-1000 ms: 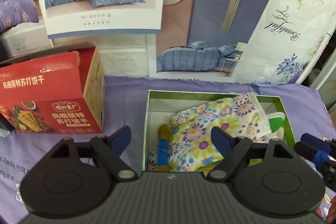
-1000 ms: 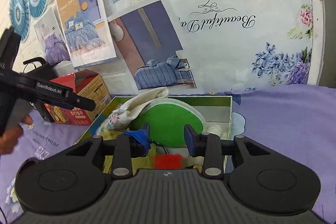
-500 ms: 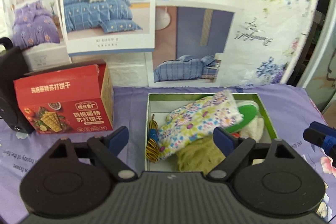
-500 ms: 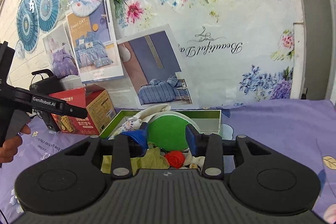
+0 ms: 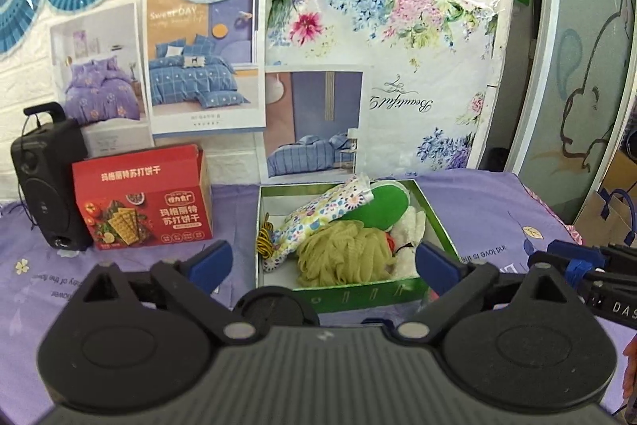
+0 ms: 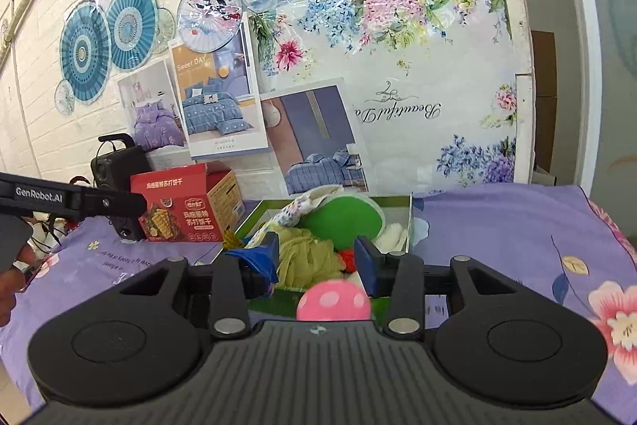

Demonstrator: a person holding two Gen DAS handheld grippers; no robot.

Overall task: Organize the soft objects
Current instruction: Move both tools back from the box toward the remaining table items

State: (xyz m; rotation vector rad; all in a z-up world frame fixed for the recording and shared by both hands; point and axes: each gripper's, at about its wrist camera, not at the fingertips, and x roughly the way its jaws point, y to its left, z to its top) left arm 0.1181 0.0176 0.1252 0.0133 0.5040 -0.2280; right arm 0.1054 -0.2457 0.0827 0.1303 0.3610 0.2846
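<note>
A: Left wrist view, left to right. Black speaker (image 5: 45,186) at the left edge, red cracker box (image 5: 145,202) just beside it, both on the purple cloth (image 5: 489,202). Green box (image 5: 358,295) at centre, open on top.

B: Contents?

A: Yellow-and-black cord (image 5: 264,237) at its left wall, floral mitt (image 5: 318,218) lying diagonally, olive mesh pouf (image 5: 344,253) at the front, green round pad (image 5: 378,208) behind, white fluffy piece (image 5: 412,226) on the right.

B: Left gripper (image 5: 323,261)?

A: Jaws spread wide and opening, nothing between the pads. The box sits beyond them, framed between the two blue tips, not touched. Right gripper's tip (image 5: 573,257) shows at the right edge.

B: Right wrist view?

A: A hand (image 6: 12,277) at the lower left edge with the left gripper's arm above it. The right gripper (image 6: 320,257) is at centre, jaws narrow but parting, nothing pinched. The pouf (image 6: 308,257) shows through the gap, farther off inside the box. A pink dotted ball (image 6: 334,301) lies low at centre, just below the tips, against the box's near wall. Contact with the right pad: cannot tell.
</note>
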